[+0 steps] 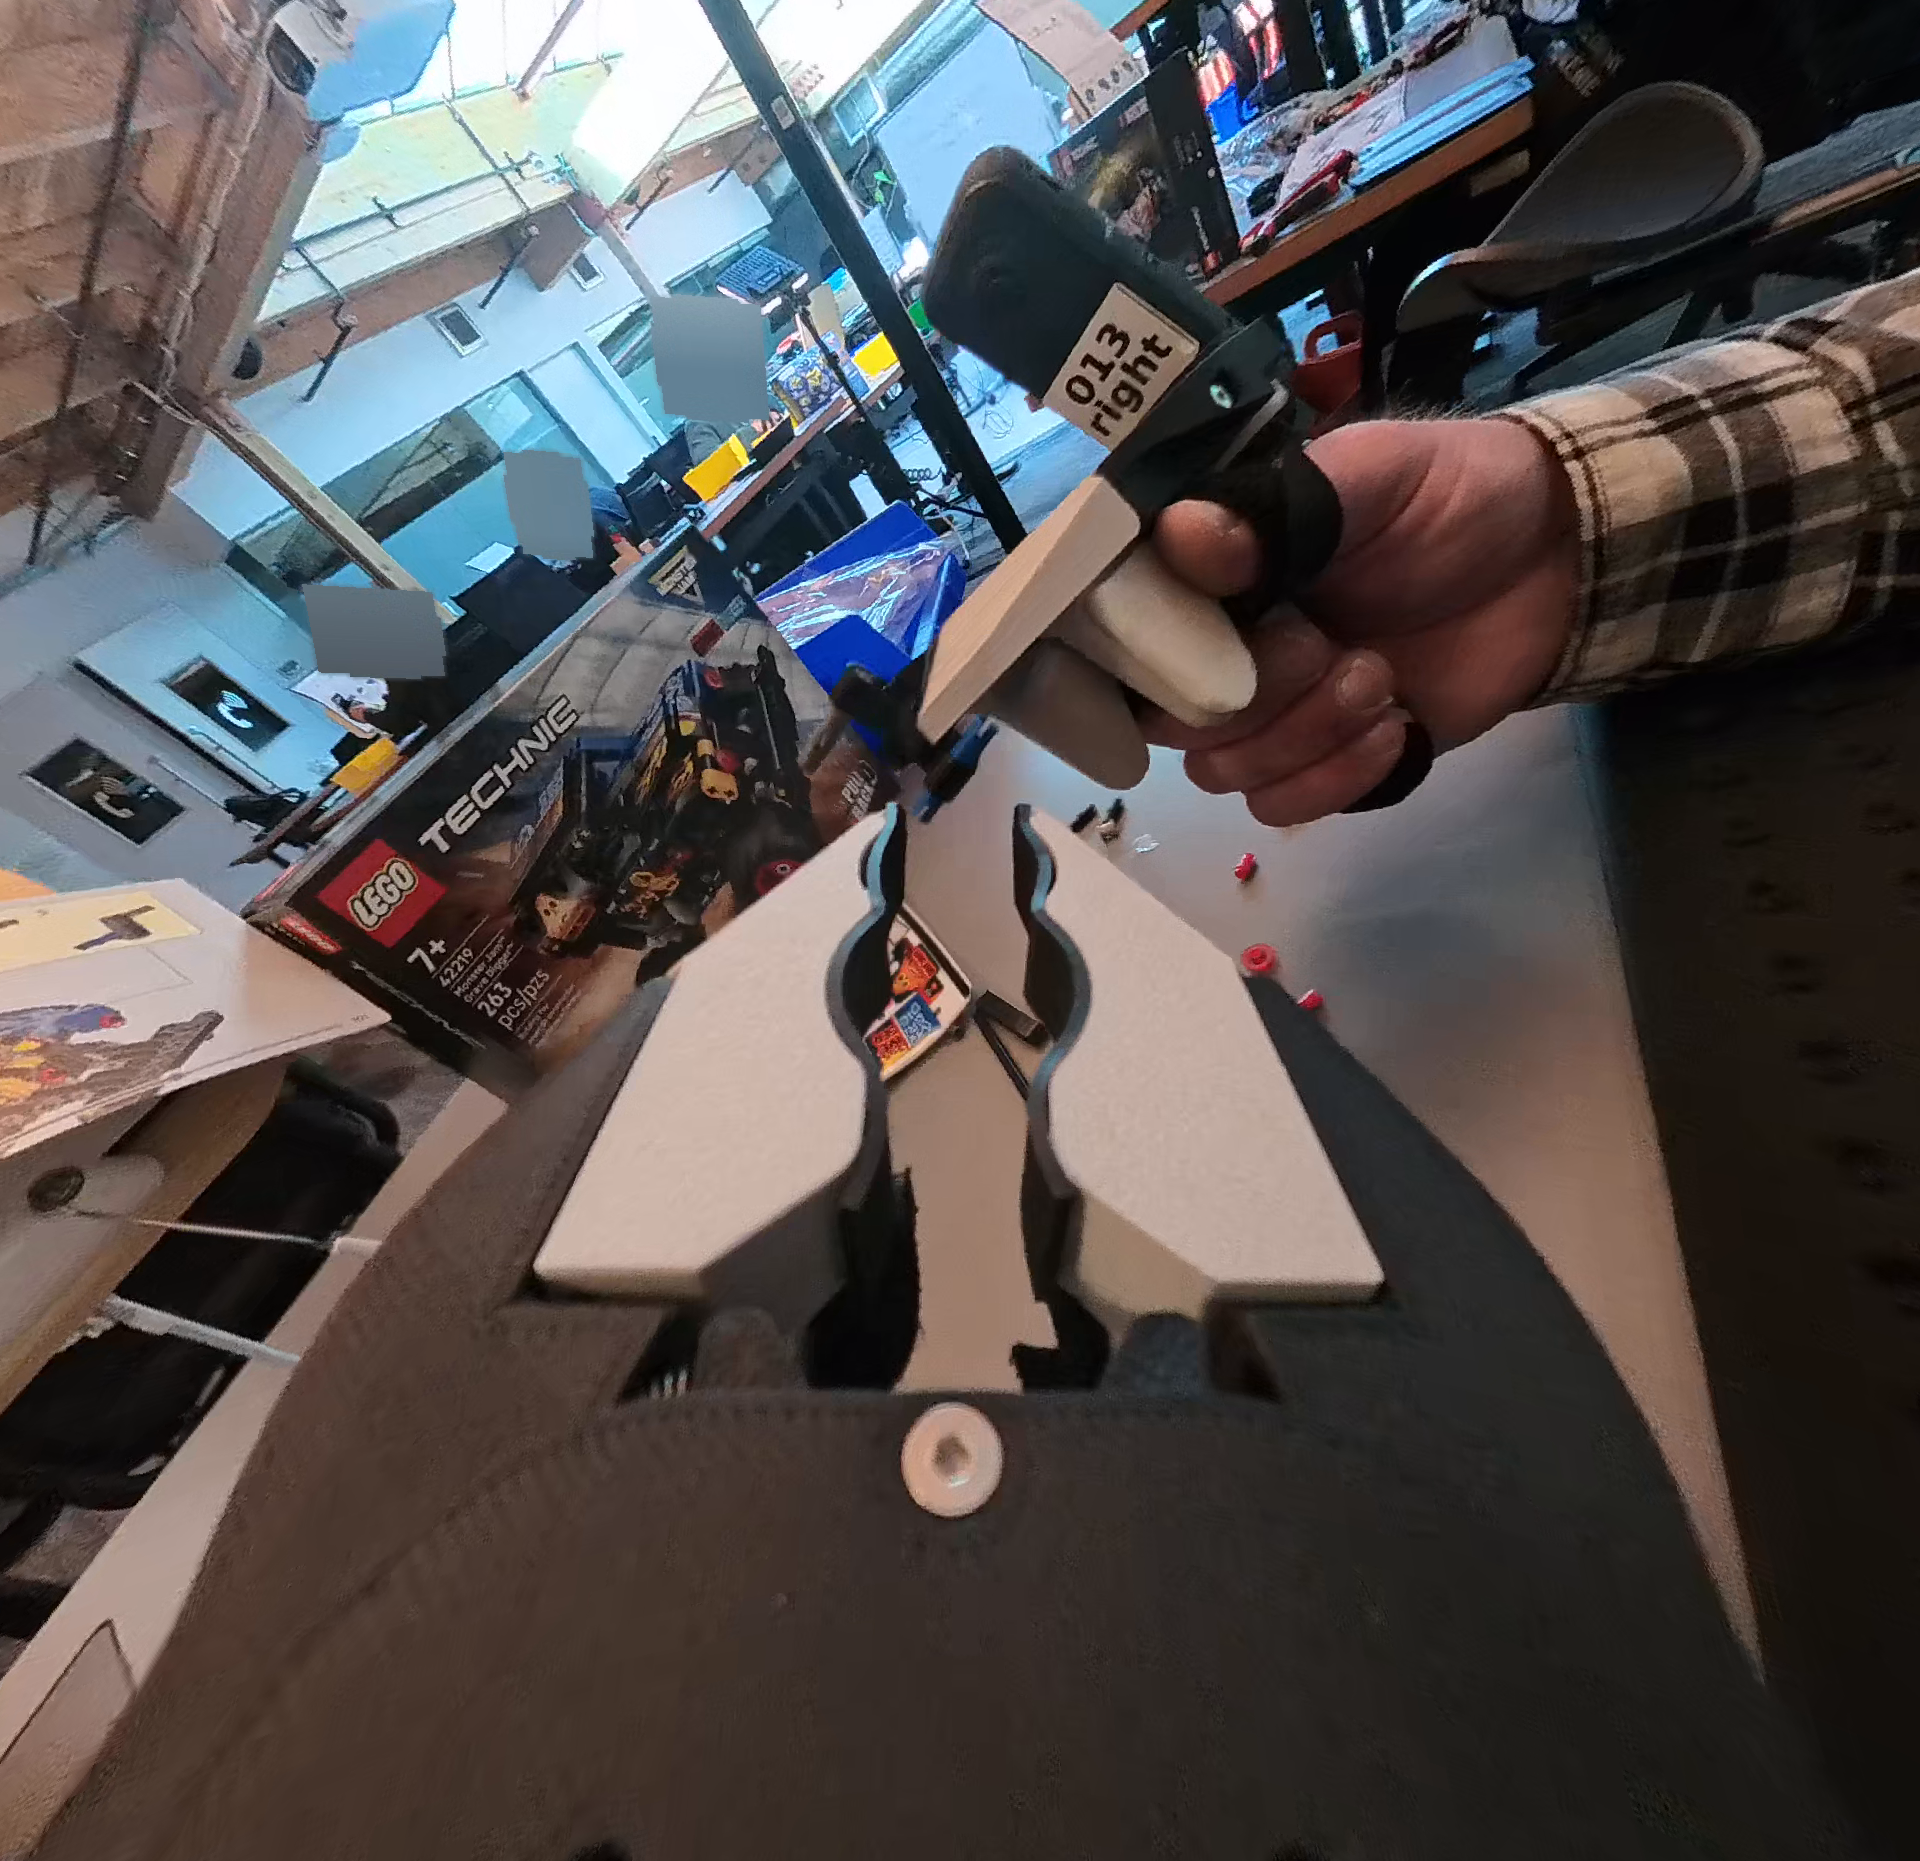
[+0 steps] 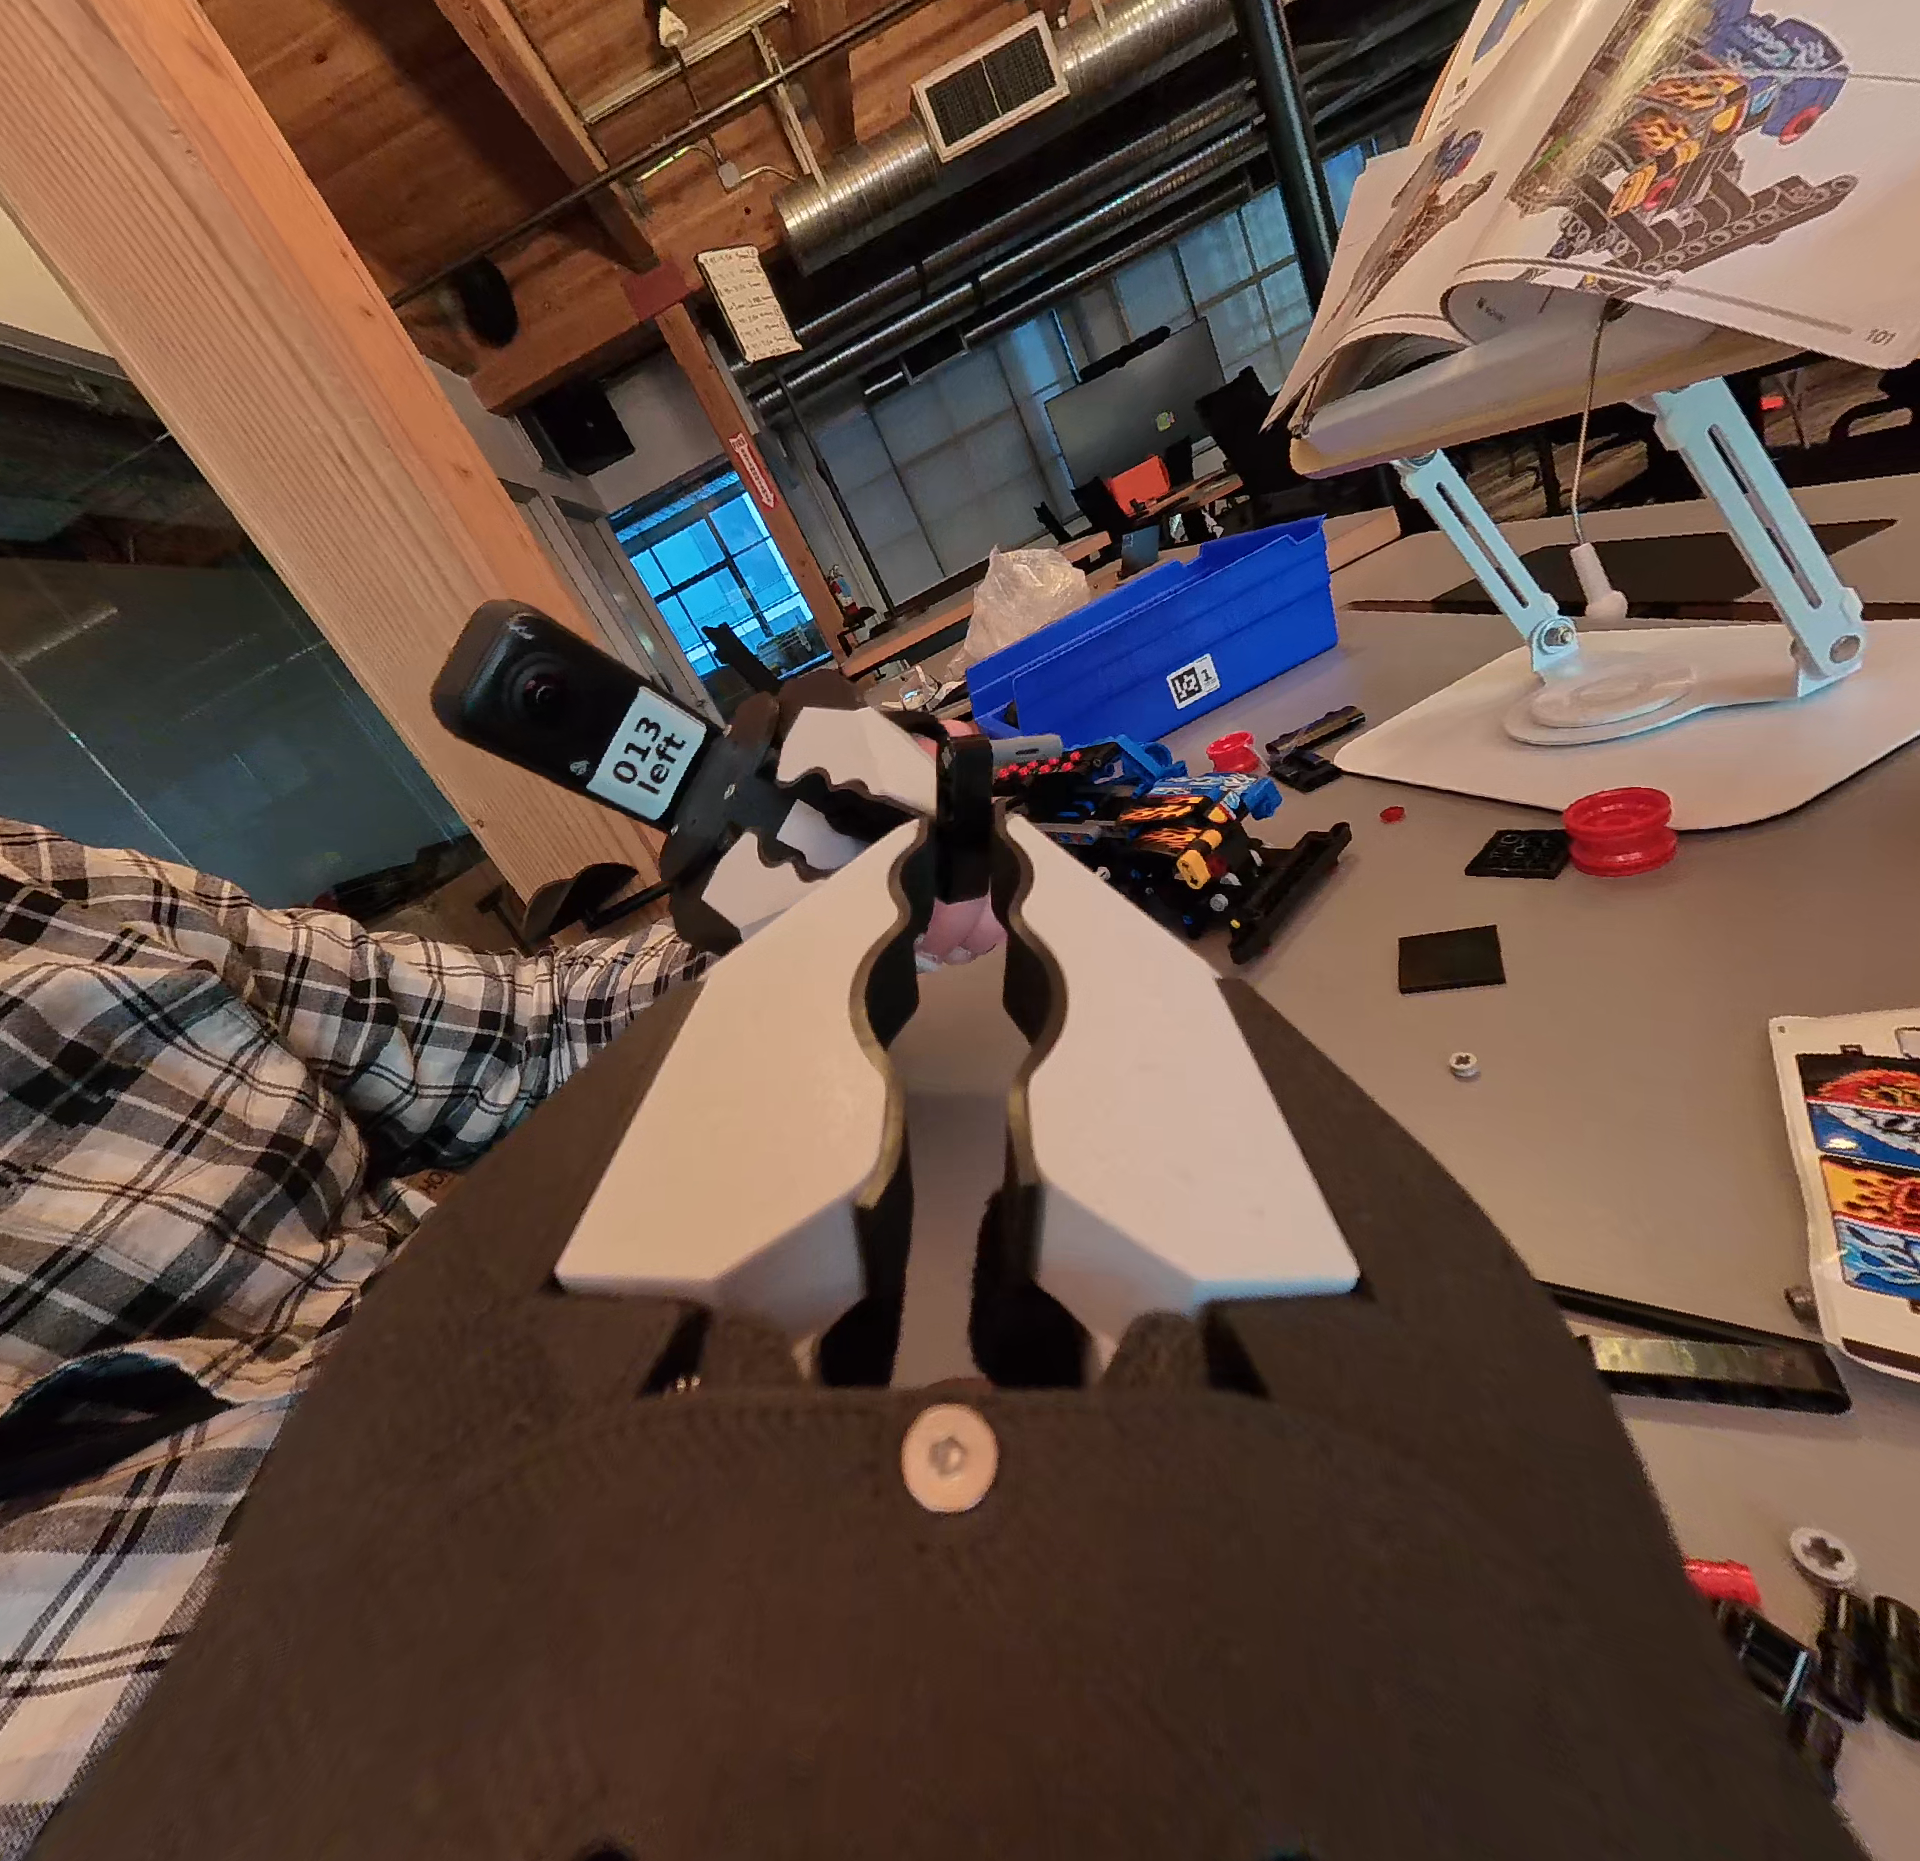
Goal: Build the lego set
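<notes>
My right gripper [image 2: 961,840] is shut on a small black lego piece [image 2: 961,814] and holds it upright above the grey table [image 2: 1621,1063]. In the left wrist view the right gripper [image 1: 935,736] holds that black piece with blue pins [image 1: 883,705] just beyond my left gripper [image 1: 961,835]. The left gripper is open with a narrow gap and nothing between its fingers. It also shows in the right wrist view [image 2: 914,772], its tips close to the held piece. A partly built black, blue and orange truck [image 2: 1174,824] lies on the table behind.
A lego box [image 1: 540,876] lies at the left. An instruction booklet [image 2: 1662,149] rests on a white stand, with a blue bin [image 2: 1164,637] beside it. Red wheel hubs [image 2: 1621,829], a black tile [image 2: 1449,959], a sticker sheet [image 2: 1860,1167] and black pins [image 2: 1839,1655] lie on the table. The tips of both grippers are at nearly the same place.
</notes>
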`<state>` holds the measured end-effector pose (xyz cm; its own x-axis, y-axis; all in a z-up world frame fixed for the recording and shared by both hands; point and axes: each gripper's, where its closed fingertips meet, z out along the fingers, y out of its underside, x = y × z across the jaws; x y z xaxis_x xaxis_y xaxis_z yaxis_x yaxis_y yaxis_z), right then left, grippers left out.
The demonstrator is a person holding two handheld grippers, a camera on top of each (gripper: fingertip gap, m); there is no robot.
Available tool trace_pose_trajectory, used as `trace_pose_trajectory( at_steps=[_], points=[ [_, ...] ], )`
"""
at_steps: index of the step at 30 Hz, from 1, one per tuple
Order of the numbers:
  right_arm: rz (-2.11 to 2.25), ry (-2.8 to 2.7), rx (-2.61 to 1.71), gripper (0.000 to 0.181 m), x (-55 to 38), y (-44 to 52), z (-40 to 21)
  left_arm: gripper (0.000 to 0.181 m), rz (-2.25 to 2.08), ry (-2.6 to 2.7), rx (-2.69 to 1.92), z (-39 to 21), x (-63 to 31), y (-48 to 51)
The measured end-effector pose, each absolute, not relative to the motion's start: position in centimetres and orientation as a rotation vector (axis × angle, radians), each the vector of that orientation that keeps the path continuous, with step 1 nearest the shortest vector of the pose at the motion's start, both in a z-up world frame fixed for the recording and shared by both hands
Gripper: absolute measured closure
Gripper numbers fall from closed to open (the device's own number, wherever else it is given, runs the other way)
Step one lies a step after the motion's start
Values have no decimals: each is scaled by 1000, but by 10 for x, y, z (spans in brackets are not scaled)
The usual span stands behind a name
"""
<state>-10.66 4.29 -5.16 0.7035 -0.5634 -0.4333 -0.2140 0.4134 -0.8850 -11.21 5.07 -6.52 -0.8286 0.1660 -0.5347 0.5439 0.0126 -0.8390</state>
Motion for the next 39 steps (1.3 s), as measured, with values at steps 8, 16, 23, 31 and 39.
trace_pose_trajectory(
  at_steps=[8, 16, 23, 31, 39],
  points=[
    [-272, 799, -1168, 173, -106, 44, -52, 162, -1827, 1948, 757, -65, -116, 49],
    [-322, 795, -1251, 173, -106, 51, -59, 173, -1766, 1939, 767, -70, -113, 48],
    [-336, 788, -1269, 172, -106, 52, -60, 173, -1768, 1956, 787, -70, -113, 50],
    [-331, 767, -1293, 173, -108, 56, -61, 173, -1769, 1997, 832, -73, -115, 53],
    [-379, 777, -1245, 173, -105, 41, -56, 167, -1690, 2015, 742, -75, -96, 49]
  ],
)
